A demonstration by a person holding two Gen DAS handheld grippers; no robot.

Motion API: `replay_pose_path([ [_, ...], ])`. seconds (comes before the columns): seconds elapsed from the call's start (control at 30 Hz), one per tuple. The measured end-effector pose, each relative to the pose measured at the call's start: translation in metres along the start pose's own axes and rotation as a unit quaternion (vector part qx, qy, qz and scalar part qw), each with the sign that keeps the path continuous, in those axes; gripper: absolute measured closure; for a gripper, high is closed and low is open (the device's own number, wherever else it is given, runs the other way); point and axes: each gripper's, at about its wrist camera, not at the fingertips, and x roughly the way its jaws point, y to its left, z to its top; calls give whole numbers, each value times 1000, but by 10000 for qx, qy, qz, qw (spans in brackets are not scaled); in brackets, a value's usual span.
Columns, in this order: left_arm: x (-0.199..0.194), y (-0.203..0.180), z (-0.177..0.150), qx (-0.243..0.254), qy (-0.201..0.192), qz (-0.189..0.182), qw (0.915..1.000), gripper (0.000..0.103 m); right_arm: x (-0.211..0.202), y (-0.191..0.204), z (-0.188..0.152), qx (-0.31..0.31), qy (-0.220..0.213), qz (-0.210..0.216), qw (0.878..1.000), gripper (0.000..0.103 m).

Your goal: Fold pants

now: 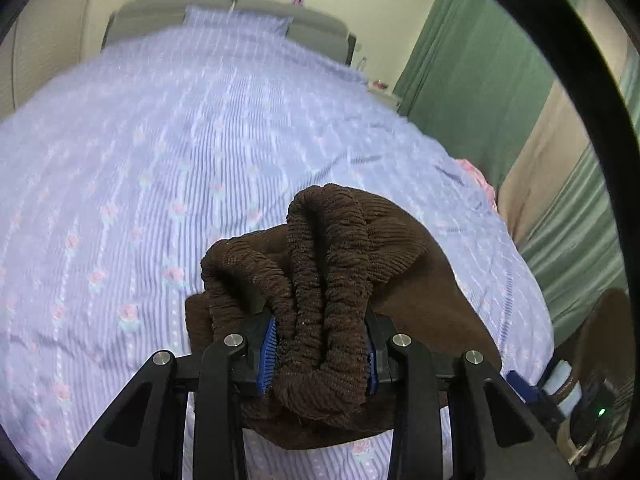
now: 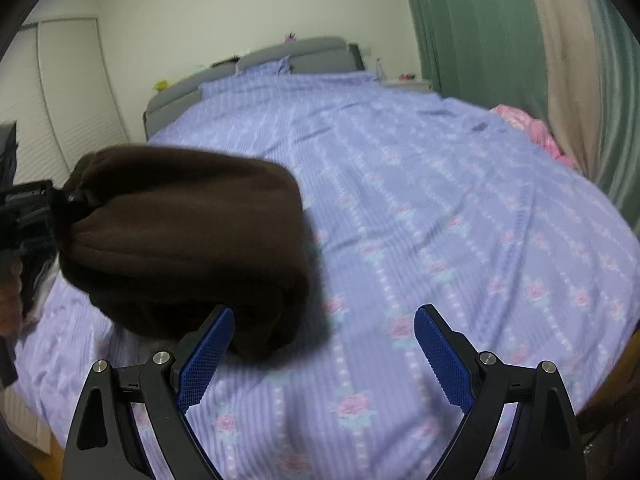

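Now the left tool [image 1: 320, 350] is clamped hard on the bunched, ribbed waistband of the brown pants [image 1: 340, 264], which hang in a bundle over the near part of the bed [image 1: 160, 152]. Over to the right tool [image 2: 324, 354]: blue pads spread wide, holding nothing, just beside the dark bundle above the lilac floral bedspread [image 2: 460, 208].
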Motion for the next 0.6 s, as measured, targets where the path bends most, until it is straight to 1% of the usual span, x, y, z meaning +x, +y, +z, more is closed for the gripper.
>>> replay_pose_path([
  [0.03, 8, 5, 1, -187, 131, -103, 9997, 69, 6, 7, 0, -97, 55, 71, 9999, 10],
  [0.07, 11, 10, 0, -311, 168, -159, 9992, 69, 13, 15, 1, -268, 98, 56, 9996, 10],
  [0.17, 7, 28, -8, -568, 200, -261, 9978, 69, 35, 28, -1, -596, 264, -193, 9977, 10],
  [0.23, 9, 33, -10, -596, 262, -262, 9975, 69, 48, 27, 1, -657, 285, -327, 9969, 12],
  [0.3, 10, 33, -15, -512, 325, -246, 9979, 69, 52, 20, 6, -478, 180, -351, 9981, 12],
  [0.33, 12, 33, -16, -453, 343, -188, 9982, 69, 53, 15, 9, -384, 140, -389, 9984, 18],
  [0.4, 19, 29, -19, -292, 384, 47, 9988, 68, 52, 7, 17, -422, 146, -767, 9961, 27],
  [0.43, 21, 32, -21, -268, 417, 91, 9987, 68, 47, 5, 20, -493, 102, -924, 9944, 27],
  [0.5, 28, 37, -28, -296, 540, 72, 9981, 67, 33, 6, 24, -716, -86, -1086, 9915, 27],
  [0.57, 33, 44, -34, -386, 612, 36, 9974, 66, 28, 16, 20, -1339, -209, -1468, 9798, 27],
  [0.6, 36, 47, -40, -426, 633, 78, 9971, 65, 31, 18, 18, -1471, -159, -1515, 9773, 27],
])
